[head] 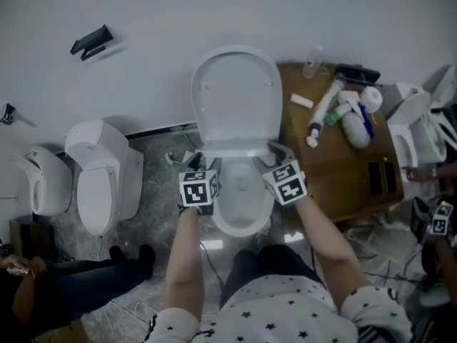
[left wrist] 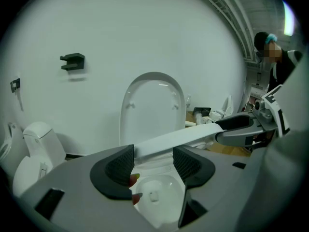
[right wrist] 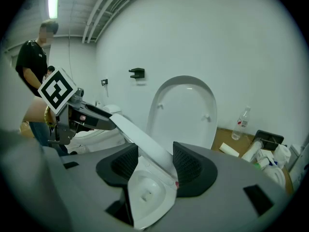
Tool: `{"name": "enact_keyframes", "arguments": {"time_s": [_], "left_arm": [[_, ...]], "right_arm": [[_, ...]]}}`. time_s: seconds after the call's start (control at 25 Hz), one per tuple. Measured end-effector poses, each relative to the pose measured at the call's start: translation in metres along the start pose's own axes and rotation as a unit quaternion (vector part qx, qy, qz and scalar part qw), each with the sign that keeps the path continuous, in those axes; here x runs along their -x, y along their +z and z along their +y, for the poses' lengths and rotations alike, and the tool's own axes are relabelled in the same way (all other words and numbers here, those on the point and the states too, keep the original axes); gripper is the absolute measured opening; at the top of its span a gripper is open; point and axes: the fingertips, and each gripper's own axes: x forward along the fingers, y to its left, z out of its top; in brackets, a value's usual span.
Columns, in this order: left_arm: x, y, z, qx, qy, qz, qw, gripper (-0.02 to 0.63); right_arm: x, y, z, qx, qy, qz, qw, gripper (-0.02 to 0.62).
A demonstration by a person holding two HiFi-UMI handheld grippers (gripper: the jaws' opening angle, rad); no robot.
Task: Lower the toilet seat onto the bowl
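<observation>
The white toilet lid [head: 235, 95] stands upright against the wall. Below it the toilet seat [head: 237, 150] hangs partly lowered over the bowl [head: 243, 199]. My left gripper [head: 203, 166] is shut on the seat's left side, and my right gripper [head: 277, 156] is shut on its right side. In the left gripper view the seat [left wrist: 188, 137] runs as a white band from my left gripper [left wrist: 153, 161] across to the right gripper [left wrist: 236, 129]. In the right gripper view the seat [right wrist: 137, 137] fills the gap of my right gripper [right wrist: 155, 163] and reaches the left gripper [right wrist: 91, 117]. The bowl [right wrist: 145, 192] shows beneath.
A second white toilet [head: 103, 181] and another fixture [head: 41, 181] stand to the left. A wooden table [head: 343, 170] with bottles and tubes is close on the right. A black bracket [head: 91, 43] hangs on the wall. People stand or sit at both sides, and cables lie on the floor.
</observation>
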Motion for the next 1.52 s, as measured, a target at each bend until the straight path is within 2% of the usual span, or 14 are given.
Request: {"name": "enact_keyframes", "arguments": {"time_s": [0.76,1.08,1.52], "left_arm": [[0.022,-0.052,-0.01,0.015,0.008,0.018,0.9997,0.247],[0.031,-0.072,-0.014,0.028,0.007,0.013,0.9995,0.242],[0.04,-0.101,-0.019,0.021,0.008,0.027,0.9994,0.235]], "right_arm": [[0.018,-0.041,0.032,0.027,-0.002,0.031,0.999,0.216],[0.023,-0.057,0.044,0.038,-0.008,0.032,0.999,0.219],[0.032,-0.081,0.061,0.056,-0.007,0.04,0.998,0.222]]}}
